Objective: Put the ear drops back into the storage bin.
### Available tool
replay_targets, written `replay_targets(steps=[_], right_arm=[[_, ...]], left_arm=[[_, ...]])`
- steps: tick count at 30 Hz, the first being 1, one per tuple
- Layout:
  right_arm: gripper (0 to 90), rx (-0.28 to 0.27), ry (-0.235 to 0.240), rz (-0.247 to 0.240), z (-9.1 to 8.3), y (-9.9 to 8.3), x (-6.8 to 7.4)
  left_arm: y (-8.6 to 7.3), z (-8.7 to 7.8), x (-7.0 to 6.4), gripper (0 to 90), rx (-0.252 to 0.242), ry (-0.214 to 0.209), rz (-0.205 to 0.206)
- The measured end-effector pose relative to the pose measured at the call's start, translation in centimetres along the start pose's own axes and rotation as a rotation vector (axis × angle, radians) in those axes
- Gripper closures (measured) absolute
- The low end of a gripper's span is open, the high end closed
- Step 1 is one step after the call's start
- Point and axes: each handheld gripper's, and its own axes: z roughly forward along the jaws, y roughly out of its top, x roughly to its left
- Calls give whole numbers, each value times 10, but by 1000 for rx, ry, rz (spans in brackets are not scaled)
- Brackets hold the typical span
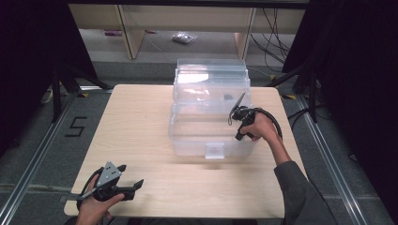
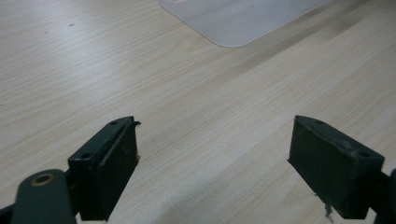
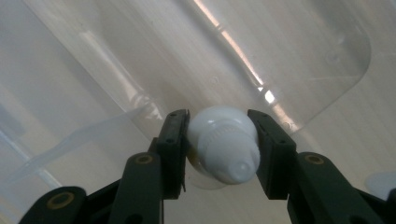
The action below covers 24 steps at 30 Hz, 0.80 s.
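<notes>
Seen from the high view, a light wooden table (image 1: 141, 140) carries a clear plastic storage box (image 1: 211, 110) with its lid standing open at the back. The person's right hand (image 1: 260, 129) comes in from the lower right and holds the right gripper (image 1: 238, 108) over the right side of the box, its jaws pointing down into it; what they grip is too small to make out from here. At the near left corner of the table, well apart from the box, the left hand (image 1: 96, 208) holds the left gripper (image 1: 130, 176) low over the wood with its jaws spread and nothing between them. In the left gripper view, the two black jaws stand wide apart above bare table, and a rounded corner of the clear box (image 2: 238, 18) lies ahead, well beyond their tips. In the right gripper view, the jaws are closed on a small white bottle (image 3: 224, 142), one pad pressed against each side of it. Its ribbed cap end points toward the camera. The bottle hangs between the jaw tips above the transparent floor of the box (image 3: 299, 56), whose rounded corner shows at the upper right.
</notes>
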Motion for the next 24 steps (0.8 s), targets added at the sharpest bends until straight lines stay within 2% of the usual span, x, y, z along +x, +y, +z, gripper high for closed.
replay_targets(steps=[1,2,3,5,8,10,11,14,18,21,22,24], right_arm=[[600,-9,5,-17,2,0,-1],[600,-2,3,-9,3,1,-1],[600,-4,9,-29,5,1,-4],[601,15,7,-10,6,2,-3],[600,8,4,-33,11,2,-6],[600,32,6,-9,11,3,-4],[600,24,2,-37,12,3,-6],[599,39,4,3,10,4,-3],[594,29,12,-15,10,3,-4],[576,34,7,11,6,2,-2],[562,12,6,-31,6,1,-4],[531,24,9,11,2,0,-1]], left_arm=[[0,0,0,151,0,0,-1],[0,0,0,151,-1,0,0],[0,0,0,151,-1,0,-1],[0,0,0,151,0,0,0],[0,0,0,151,0,-1,0],[0,0,0,151,3,0,2],[0,0,0,151,0,0,-1],[0,0,0,151,0,0,0],[0,0,0,151,0,-1,0],[0,0,0,151,0,0,0],[0,0,0,151,0,0,0],[0,0,0,151,-2,-4,0]])
